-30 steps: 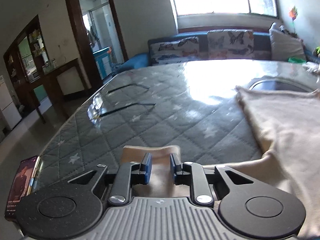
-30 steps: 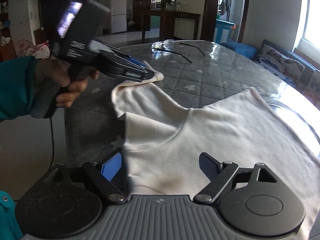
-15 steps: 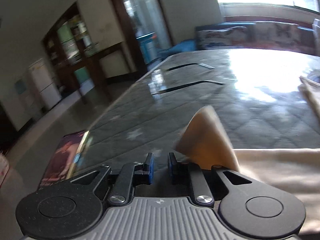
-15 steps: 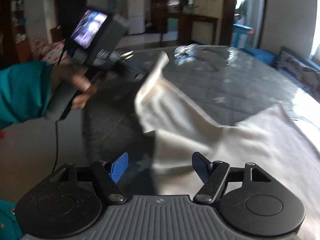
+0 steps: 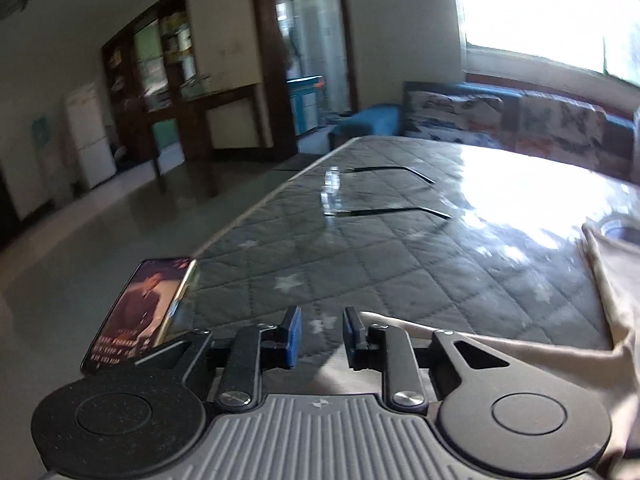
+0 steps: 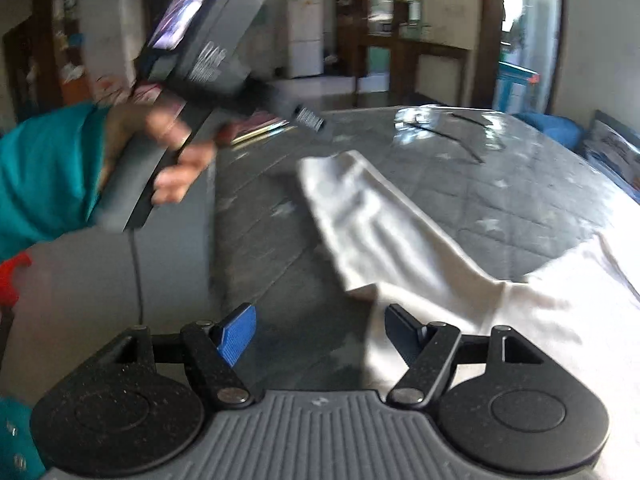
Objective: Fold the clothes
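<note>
Left gripper (image 5: 318, 336): fingers (image 5: 292, 336) parted by a narrow gap with nothing between them; held low over the near edge of the counter (image 5: 400, 248). In the right wrist view the same tool (image 6: 308, 120) is raised above the counter's left side, gripped by the person's left hand (image 6: 176, 160), teal sleeve (image 6: 44, 176) behind it; blurred.
Right gripper (image 6: 320, 332): fingers (image 6: 236, 334) spread wide, nothing between them; poised over the counter's near edge, its right finger above the garment's border.
Garment: cream shirt (image 6: 500, 304) lying on the right part of the counter; one sleeve (image 6: 368, 220) stretches flat, up and to the left, toward the left gripper, apart from it. In the left wrist view the cloth (image 5: 616, 280) runs along the right side and passes just behind that gripper's right finger.
Counter: grey quilted cover with pale stars under a glossy sheet.
Eyeglasses (image 5: 384, 190): far on the counter, temples unfolded, well apart from the shirt.
Phone (image 5: 140, 312): at the counter's left edge, screen lit, near the left gripper.
Background: sofa (image 5: 500, 120), white refrigerator (image 6: 306, 32), dark wooden shelving.
</note>
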A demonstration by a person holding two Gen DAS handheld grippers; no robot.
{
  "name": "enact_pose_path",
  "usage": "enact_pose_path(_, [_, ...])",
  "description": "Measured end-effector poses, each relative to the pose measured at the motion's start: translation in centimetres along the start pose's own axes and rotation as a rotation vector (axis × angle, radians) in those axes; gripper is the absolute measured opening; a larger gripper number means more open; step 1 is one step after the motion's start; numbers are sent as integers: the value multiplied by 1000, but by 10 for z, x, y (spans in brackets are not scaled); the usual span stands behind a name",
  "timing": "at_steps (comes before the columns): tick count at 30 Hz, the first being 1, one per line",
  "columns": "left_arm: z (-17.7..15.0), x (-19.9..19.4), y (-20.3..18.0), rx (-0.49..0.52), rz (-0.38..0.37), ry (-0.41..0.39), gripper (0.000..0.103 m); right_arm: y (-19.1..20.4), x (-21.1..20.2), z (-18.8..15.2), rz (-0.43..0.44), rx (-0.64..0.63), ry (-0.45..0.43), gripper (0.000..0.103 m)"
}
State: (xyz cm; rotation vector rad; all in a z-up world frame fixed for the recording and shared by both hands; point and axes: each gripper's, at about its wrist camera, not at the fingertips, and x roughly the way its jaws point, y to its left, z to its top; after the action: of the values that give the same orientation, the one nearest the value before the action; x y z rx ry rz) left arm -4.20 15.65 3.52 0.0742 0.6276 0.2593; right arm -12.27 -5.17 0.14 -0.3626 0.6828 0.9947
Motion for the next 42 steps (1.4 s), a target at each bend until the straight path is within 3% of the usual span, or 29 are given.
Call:
enact_pose_path(3, [-1,14,-11,47,-7,7,45,-9,4,2,-16,63,-14,73])
enact_pose_path(7, [-3,33,-19,82,15,30,45,-9,12,-2,1,56,20,76])
enact_pose_path(10, [-5,40,-19,91,-8,20,45,-1,7,-5,31,12,31,75])
enact_pose_path(11, [-4,41,-19,94,-22,18,44,0,5,-5,35,10,28,75])
enact_pose_path(12, [-4,43,-19,97,-37,15,32,0,3,-5,29,13,20,75])
enact_pose_path(15, [-2,47,-23,134,-74,4,13,-4,-4,-5,-5,29,-6,75])
enact_pose_path(20, [0,57,-43,271,-19,-40,10,-10,0,-8,6,74,24,77])
enact_pose_path(24, [5,69,-57,342,7,-55,9,7,6,-12,6,-5,39,81])
enact_pose_path(28, [8,80,-66,379,11,-56,10,4,3,-5,55,11,20,79])
enact_pose_path(32, [8,83,-66,395,12,-56,12,-2,11,1,20,56,7,79])
enact_pose_path(38, [12,84,-63,366,31,-53,29,2,-2,-5,64,47,20,80])
enact_pose_path(42, [17,76,-59,330,22,-58,32,-6,-31,-13,-7,86,-36,80])
